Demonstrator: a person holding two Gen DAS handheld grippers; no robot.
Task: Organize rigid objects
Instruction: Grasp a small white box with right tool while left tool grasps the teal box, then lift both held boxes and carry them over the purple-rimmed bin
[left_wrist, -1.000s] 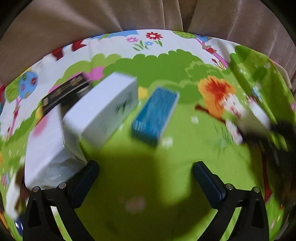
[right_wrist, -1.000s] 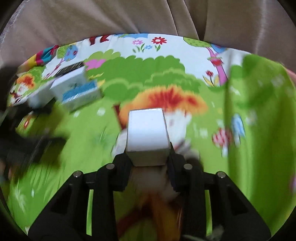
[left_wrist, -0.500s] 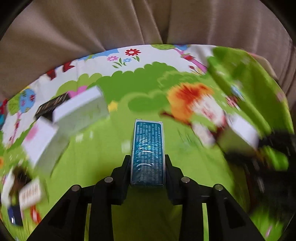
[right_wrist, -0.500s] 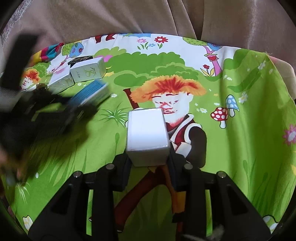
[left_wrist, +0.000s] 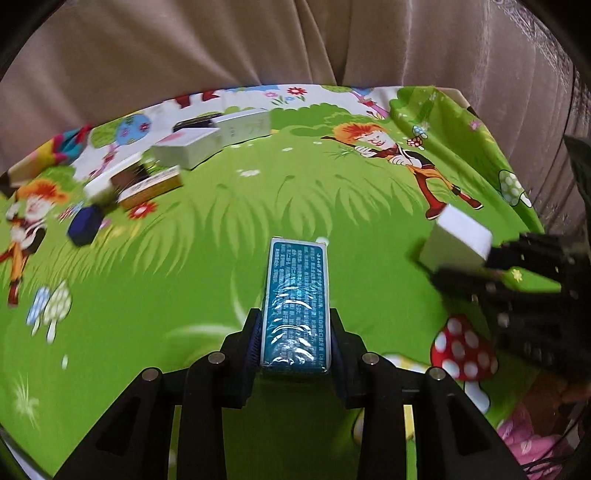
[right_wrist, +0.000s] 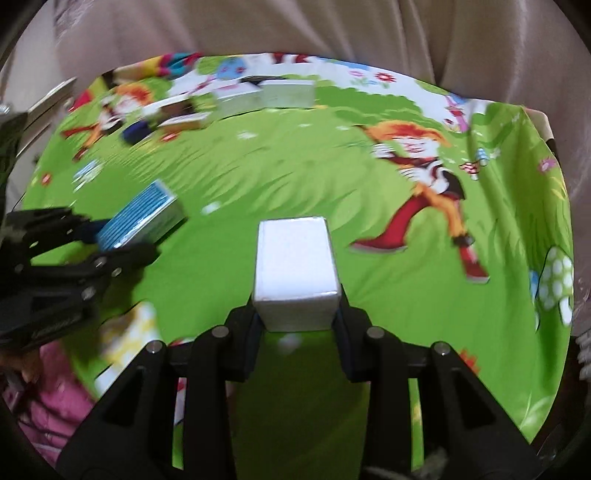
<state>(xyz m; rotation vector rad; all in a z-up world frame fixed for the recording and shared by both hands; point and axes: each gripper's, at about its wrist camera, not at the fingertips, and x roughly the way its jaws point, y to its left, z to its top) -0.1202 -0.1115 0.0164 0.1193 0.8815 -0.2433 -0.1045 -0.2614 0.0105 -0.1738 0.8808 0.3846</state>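
Observation:
My left gripper (left_wrist: 294, 332) is shut on a blue box (left_wrist: 295, 299) with white print, held above the green cartoon cloth (left_wrist: 221, 221). My right gripper (right_wrist: 297, 317) is shut on a white box (right_wrist: 295, 269), also held above the cloth. Each gripper shows in the other's view: the right one (left_wrist: 491, 258) with the white box (left_wrist: 458, 236) at the right, the left one (right_wrist: 122, 247) with the blue box (right_wrist: 144, 214) at the left.
Several boxes lie at the cloth's far left: white boxes (left_wrist: 188, 147), a pale box (left_wrist: 243, 127), a black box (left_wrist: 192, 123), a gold-edged box (left_wrist: 151, 186) and a dark blue box (left_wrist: 85, 225). A beige curtain (left_wrist: 295, 44) hangs behind.
My left gripper closed on the blue box and drew it back from the group of boxes. My right gripper pulled back with the white box. Both views now show more cloth.

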